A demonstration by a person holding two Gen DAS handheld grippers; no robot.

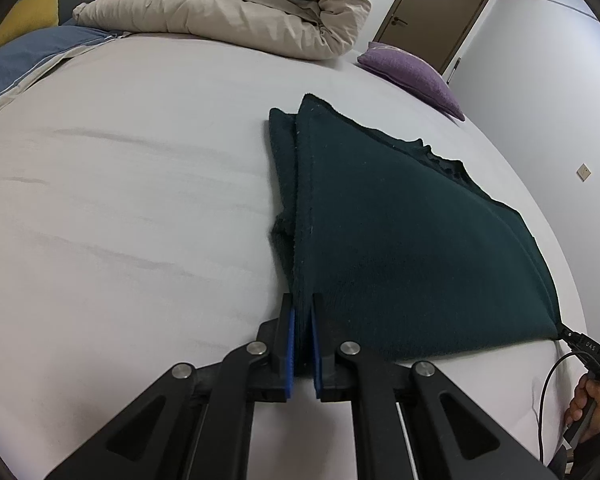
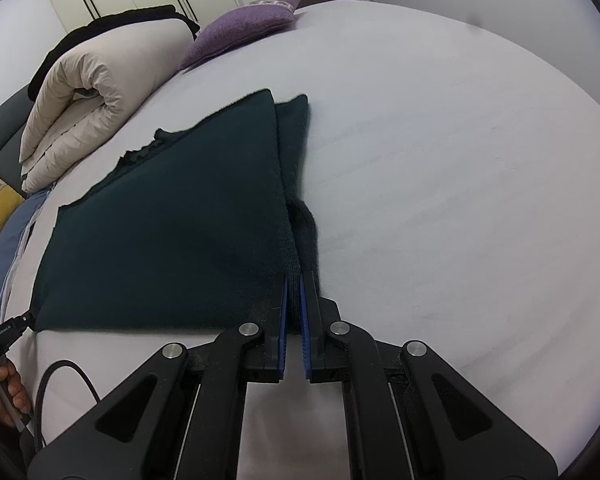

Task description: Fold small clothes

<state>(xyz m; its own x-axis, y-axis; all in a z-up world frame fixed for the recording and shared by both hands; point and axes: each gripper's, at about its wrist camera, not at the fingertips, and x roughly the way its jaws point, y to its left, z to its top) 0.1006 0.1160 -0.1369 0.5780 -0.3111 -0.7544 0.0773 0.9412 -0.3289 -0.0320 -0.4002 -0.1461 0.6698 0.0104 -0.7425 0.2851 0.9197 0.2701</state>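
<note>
Your bed sheet [image 1: 139, 200] lay pale and smooth; a folded beige duvet [image 1: 235, 4] and a purple cushion [image 1: 412, 72] sat near the brown door [image 1: 432, 12].

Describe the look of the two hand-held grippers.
Both the left hand-held gripper and the right hand-held gripper have matte black linkage arms with silver pivot pins and blue ribbed pads. A black cable trails from the left one's handle.

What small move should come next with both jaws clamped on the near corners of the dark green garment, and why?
Probably carry both corners forward toward the far edge. The left gripper and right gripper each pinch a near corner of the dark green garment, which lies flat on the bed, so another fold looks likely.
</note>
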